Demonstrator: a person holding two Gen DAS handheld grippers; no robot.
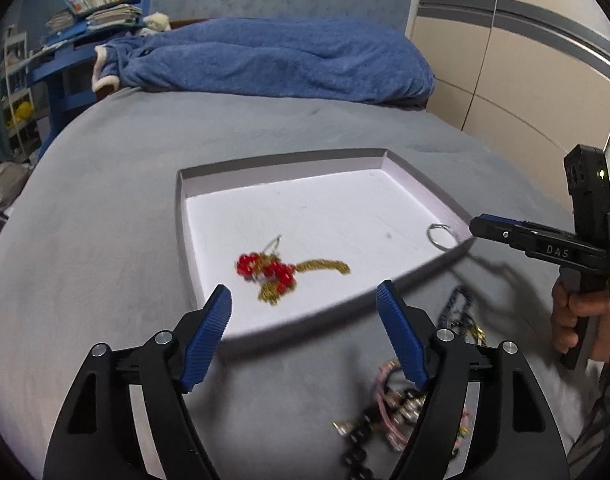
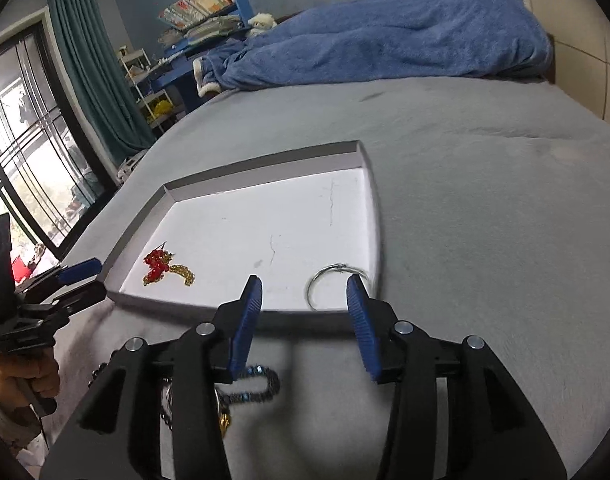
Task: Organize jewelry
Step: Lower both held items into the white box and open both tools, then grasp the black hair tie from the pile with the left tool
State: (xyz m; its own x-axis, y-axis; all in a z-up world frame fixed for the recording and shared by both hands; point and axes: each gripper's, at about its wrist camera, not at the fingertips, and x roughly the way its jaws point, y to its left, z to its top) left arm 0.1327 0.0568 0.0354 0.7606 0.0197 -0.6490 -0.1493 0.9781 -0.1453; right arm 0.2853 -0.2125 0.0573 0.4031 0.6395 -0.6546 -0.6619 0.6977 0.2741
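Grey bed (image 1: 105, 208) carrying a shallow white tray (image 1: 289, 160).
Left gripper (image 1: 305, 294) and right gripper (image 2: 305, 284) hang spread and empty; red-bead piece (image 1: 265, 268) and ring (image 2: 337, 284) lie inside.

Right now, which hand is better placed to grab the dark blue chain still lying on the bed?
Probably right: the right tool is open, with the chain lying just beneath it, outside the tray.
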